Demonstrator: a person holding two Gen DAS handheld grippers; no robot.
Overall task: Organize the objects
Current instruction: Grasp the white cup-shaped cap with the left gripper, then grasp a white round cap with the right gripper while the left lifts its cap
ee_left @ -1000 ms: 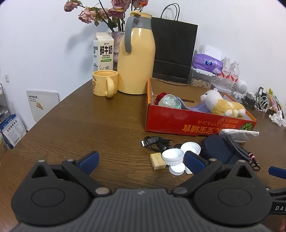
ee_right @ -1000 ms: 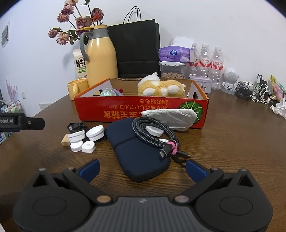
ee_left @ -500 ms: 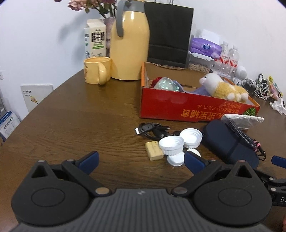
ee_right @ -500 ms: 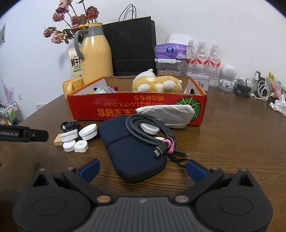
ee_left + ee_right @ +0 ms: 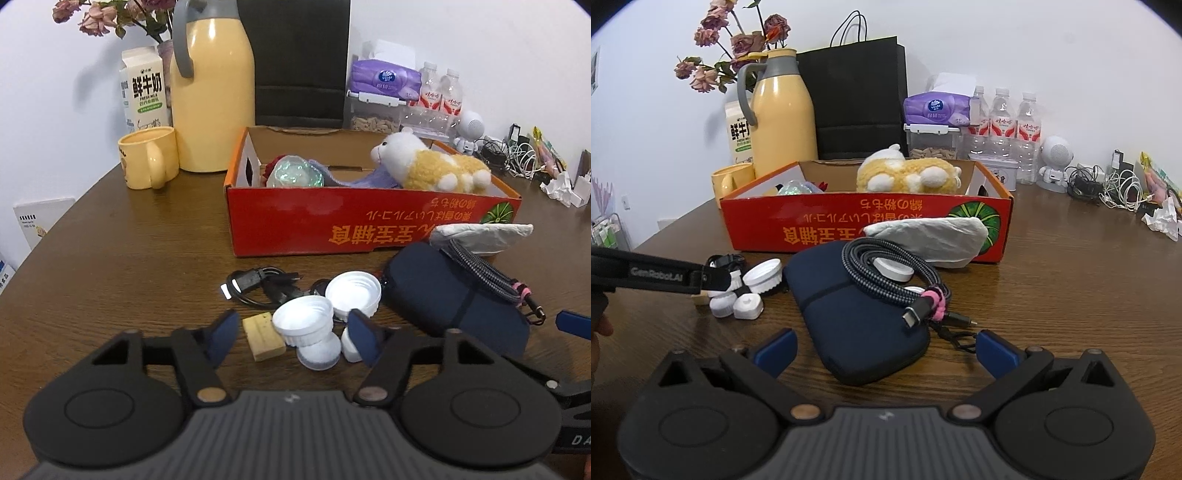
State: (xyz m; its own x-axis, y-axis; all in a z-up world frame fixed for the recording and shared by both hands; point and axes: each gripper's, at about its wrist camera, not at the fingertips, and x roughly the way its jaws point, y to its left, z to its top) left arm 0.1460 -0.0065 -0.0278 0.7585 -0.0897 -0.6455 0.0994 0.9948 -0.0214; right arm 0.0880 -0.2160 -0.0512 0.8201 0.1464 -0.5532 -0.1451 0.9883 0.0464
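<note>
The round dark wooden bench is carrying everything, and the red cardboard box with upside-down orange lettering is sitting mid-bench as the obvious landmark. Inside the box a yellow-and-white plush toy is lying at the right end and an iridescent crinkly ball at the left. Behind the box a tall yellow thermos jug is standing, and just in front of the box's right half a navy fabric pouch is lying with a braided grey cable coiled on top.

In front of the box's left half a cluster of small things is waiting: two white ribbed plastic caps, smaller white lids, a tan rectangular block and a thin black cord.

The left gripper is hanging over that cluster with its blue jaws closing; the nearer cap and the block are lying between them, but neither pad is pressing on anything yet. To do this well, I would judge it should centre on one cap only, so the block is not swept along, then lift it clear over the box wall.

The right gripper is hovering in front of the pouch, jaws spread wide and empty.

The left jaw arm is covering part of the cluster in the right wrist view, so how low the fingertips are sitting is hard to tell. The box floor is hidden by its front wall.
</note>
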